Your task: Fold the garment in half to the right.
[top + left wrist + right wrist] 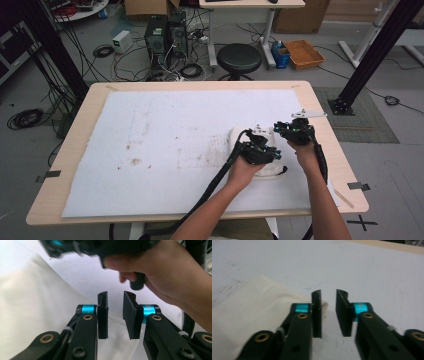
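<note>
A folded cream cloth [236,139] lies on the white mat [165,130] at the table's right. My left gripper [260,147] hovers over the cloth, and my right gripper [296,131] is just right of it, near the cloth's far corner. In the left gripper view the left gripper [115,297] is open above the cloth [35,307]; the cloth's edge runs below the jaws and nothing is between them. In the right gripper view the right gripper [329,294] is open, with the cloth [249,312] to its left and the cloth's corner beside the left jaw.
The person's other hand [160,267] holds the right gripper close ahead of the left jaws. The mat carries brown stains [135,161] at centre left. The table's right edge [345,160] is near the right hand. A stool [239,57] and cables lie beyond the table.
</note>
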Demonstrator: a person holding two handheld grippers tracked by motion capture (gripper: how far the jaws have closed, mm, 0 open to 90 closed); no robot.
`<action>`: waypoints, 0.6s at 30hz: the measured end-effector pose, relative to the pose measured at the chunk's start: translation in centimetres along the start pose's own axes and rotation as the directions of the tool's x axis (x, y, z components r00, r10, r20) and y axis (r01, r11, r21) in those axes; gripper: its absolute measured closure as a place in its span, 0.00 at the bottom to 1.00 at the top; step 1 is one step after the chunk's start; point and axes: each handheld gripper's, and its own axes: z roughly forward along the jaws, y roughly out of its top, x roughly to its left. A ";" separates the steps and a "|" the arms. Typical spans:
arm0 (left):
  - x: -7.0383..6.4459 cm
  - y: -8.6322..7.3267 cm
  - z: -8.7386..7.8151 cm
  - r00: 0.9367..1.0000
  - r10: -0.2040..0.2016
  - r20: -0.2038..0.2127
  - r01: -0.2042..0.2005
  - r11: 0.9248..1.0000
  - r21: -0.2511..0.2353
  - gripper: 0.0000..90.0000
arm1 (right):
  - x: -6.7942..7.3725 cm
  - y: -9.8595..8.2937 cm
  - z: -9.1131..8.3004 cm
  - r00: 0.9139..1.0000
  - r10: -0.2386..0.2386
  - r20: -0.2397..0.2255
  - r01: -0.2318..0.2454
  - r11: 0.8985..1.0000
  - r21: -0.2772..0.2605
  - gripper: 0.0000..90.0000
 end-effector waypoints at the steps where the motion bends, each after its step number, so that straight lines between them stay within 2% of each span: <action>1: 0.5 0.1 -0.8 1.000 0.011 -0.019 -0.011 1.000 -0.010 0.76 | -0.2 -0.1 -0.4 1.000 0.017 0.002 -0.017 1.000 -0.003 0.75; 3: 1.6 0.1 -2.6 0.997 0.030 -0.069 -0.032 0.999 -0.040 0.67 | -0.4 -0.4 -1.3 0.999 0.032 0.004 -0.032 0.999 -0.014 0.68; 4: 2.5 0.1 -3.8 0.994 0.039 -0.103 -0.045 0.997 -0.060 0.63 | -0.4 -0.6 -1.7 0.999 0.034 0.006 -0.034 0.999 -0.020 0.66; 6: 3.7 -0.1 -5.7 0.988 0.037 -0.153 -0.052 0.995 -0.091 0.54 | -0.2 -1.1 -2.6 0.999 0.032 -0.021 -0.032 0.999 -0.015 0.59; 7: 4.5 -0.4 -7.0 0.982 0.040 -0.183 -0.060 0.993 -0.104 0.51 | 0.0 -1.4 -2.9 0.999 0.022 -0.038 -0.023 1.000 -0.003 0.56; 8: 5.2 -0.8 -8.0 0.978 0.045 -0.204 -0.069 0.991 -0.115 0.49 | 0.5 -1.8 -3.3 0.999 -0.008 -0.054 0.009 1.000 0.019 0.54; 10: 6.6 -1.7 -10.1 0.974 0.038 -0.224 -0.073 0.986 -0.148 0.44 | 1.3 -2.5 -3.8 0.995 -0.045 -0.085 0.049 0.998 0.047 0.51; 12: 7.7 -2.7 -11.7 0.967 0.031 -0.253 -0.074 0.984 -0.164 0.40 | 2.5 -3.1 -4.3 0.987 -0.075 -0.141 0.086 0.993 0.079 0.52; 14: 9.1 -4.1 -13.8 0.962 0.019 -0.273 -0.071 0.980 -0.185 0.37 | 3.8 -3.6 -4.7 0.976 -0.104 -0.191 0.129 0.984 0.124 0.60; 16: 10.3 -5.3 -15.5 0.956 0.010 -0.293 -0.070 0.979 -0.193 0.37 | 5.1 -4.2 -4.8 0.964 -0.153 -0.217 0.190 0.968 0.163 0.68; 18: 11.2 -6.1 -17.0 0.950 -0.004 -0.311 -0.061 0.978 -0.199 0.36 | 5.8 -4.9 -4.5 0.959 -0.222 -0.175 0.260 0.937 0.233 0.76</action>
